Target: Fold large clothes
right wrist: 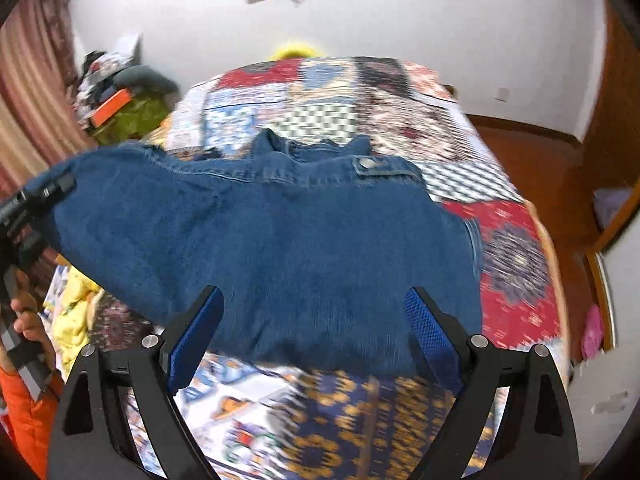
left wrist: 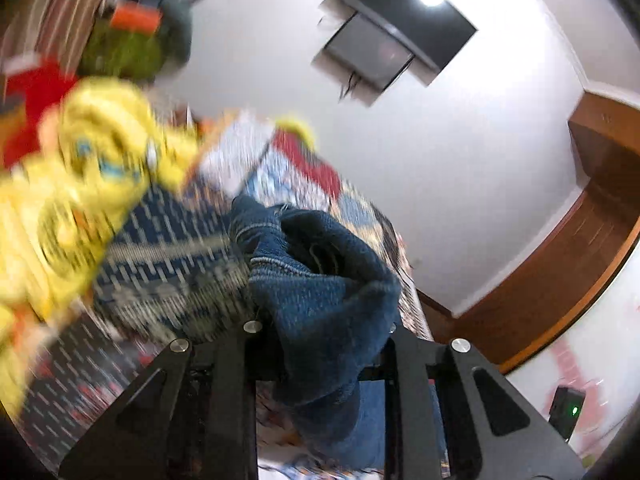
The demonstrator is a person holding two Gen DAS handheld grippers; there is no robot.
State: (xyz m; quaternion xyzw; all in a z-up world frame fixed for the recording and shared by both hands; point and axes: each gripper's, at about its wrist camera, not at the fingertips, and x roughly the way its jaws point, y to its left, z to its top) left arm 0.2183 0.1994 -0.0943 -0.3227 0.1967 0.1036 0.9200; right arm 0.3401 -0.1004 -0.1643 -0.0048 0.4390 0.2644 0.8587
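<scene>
A blue denim jacket (right wrist: 280, 236) lies spread over the patchwork bed cover (right wrist: 400, 120), collar at the far side. My right gripper (right wrist: 314, 312) is open, its blue pads (right wrist: 428, 332) on either side of the jacket's near edge, just above it. My left gripper (left wrist: 320, 344) is shut on a bunched part of the jacket (left wrist: 320, 300) and lifts it. It shows in the right wrist view (right wrist: 44, 196) at the jacket's left end. The left wrist view is tilted and blurred.
Yellow clothes (left wrist: 80, 184) lie in a heap on the bed's left side, also in the right wrist view (right wrist: 76, 312). A cluttered green chair (right wrist: 132, 112) stands by the curtain. A wall screen (left wrist: 384, 44) hangs beyond the bed. Wooden floor (right wrist: 532, 160) lies to the right.
</scene>
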